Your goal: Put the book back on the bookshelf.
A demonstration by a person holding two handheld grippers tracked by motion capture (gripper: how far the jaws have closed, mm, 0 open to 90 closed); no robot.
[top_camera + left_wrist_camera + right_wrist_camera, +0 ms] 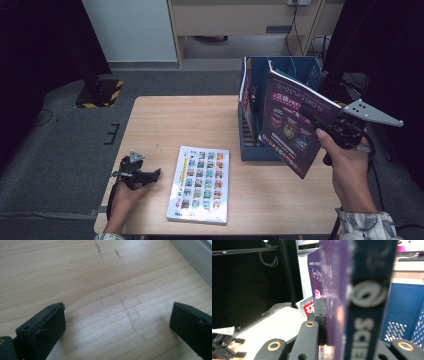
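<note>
— Two tongs at work over a pale wooden counter? Where, and in what state?

— Left tongs low near the front left corner, spread wide apart, gripping nothing, just bare grain and faint scuff marks beneath. Right tongs raised at the right side, clamped on a purple magazine, held tilted just in front of a blue file box and above the counter's right part.

— Anything else lying on the wood?

— One white book with rows of small coloured pictures, flat near the front edge, between the two hands. Another magazine upright in the box.

— And the room around?

— Grey carpet all round, black curtain left and right, a yellow-and-black striped base on the floor beyond the far left corner, light cabinets at the back.
</note>
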